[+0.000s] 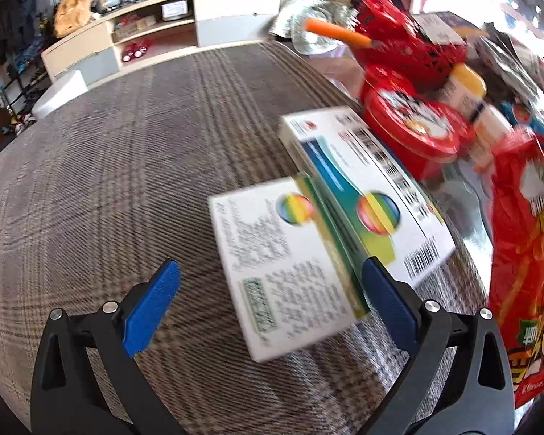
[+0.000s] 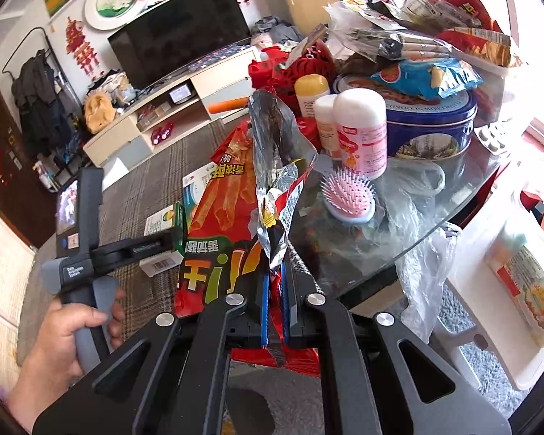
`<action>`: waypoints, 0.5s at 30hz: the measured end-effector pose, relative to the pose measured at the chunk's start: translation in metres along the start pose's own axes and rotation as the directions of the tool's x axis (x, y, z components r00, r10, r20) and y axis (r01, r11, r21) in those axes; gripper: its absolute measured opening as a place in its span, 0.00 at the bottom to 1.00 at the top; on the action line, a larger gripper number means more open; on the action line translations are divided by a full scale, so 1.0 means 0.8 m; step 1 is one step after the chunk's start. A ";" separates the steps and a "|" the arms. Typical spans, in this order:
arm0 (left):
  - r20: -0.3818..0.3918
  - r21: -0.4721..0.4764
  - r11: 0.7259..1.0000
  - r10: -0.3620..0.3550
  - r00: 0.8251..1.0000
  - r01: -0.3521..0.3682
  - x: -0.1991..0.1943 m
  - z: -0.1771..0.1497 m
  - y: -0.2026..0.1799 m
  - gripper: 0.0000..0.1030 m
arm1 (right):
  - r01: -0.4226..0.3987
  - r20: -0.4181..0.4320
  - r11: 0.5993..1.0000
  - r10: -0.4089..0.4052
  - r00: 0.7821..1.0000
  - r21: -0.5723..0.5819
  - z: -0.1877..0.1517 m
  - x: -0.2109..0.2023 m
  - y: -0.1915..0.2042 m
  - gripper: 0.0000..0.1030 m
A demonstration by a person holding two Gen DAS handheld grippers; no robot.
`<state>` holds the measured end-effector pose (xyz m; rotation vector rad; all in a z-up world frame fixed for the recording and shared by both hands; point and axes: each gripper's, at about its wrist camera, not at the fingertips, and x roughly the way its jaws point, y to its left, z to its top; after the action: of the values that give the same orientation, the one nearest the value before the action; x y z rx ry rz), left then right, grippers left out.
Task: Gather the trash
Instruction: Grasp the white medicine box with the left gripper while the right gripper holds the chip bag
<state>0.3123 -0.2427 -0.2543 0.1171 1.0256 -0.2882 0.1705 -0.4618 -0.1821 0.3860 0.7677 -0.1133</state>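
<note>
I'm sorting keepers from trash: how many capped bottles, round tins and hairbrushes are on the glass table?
Capped bottles: 3 (yellow-capped bottle, small white-capped bottle, pink-labelled bottle)
Round tins: 2 (blue tin, red tin)
Hairbrushes: 1 (pink hairbrush)
Total: 6

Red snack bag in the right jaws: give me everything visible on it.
The red snack bag is a large crinkled foil pouch, red outside with fry pictures and yellow lettering, silver inside. Its torn-open top stands up, showing the silver lining. The right gripper is shut on its lower edge. It hangs at the glass table edge, in front of the white medicine boxes.
</note>
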 end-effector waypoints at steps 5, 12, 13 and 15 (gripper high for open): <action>0.024 0.017 0.999 0.031 0.999 -0.032 0.000 -0.010 0.001 0.94 | -0.013 -0.009 1.000 0.013 1.000 0.008 -0.001 0.003 -0.005 0.07; 0.043 -0.017 1.000 0.004 0.999 -0.003 -0.002 -0.014 0.042 0.91 | -0.020 -0.009 1.000 0.020 1.000 0.013 -0.001 0.005 -0.006 0.07; 0.051 -0.007 1.000 -0.013 0.999 0.013 -0.002 -0.014 0.044 0.86 | -0.017 -0.014 1.000 0.017 1.000 0.012 -0.001 0.006 -0.006 0.07; 0.054 0.007 0.999 -0.039 0.998 0.039 -0.001 -0.012 0.047 0.66 | -0.014 -0.022 1.000 0.014 1.000 0.014 -0.002 0.007 -0.006 0.07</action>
<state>0.3151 -0.2043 -0.2601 0.0942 0.9745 -0.3283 0.1725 -0.4657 -0.1886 0.4063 0.7861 -0.1012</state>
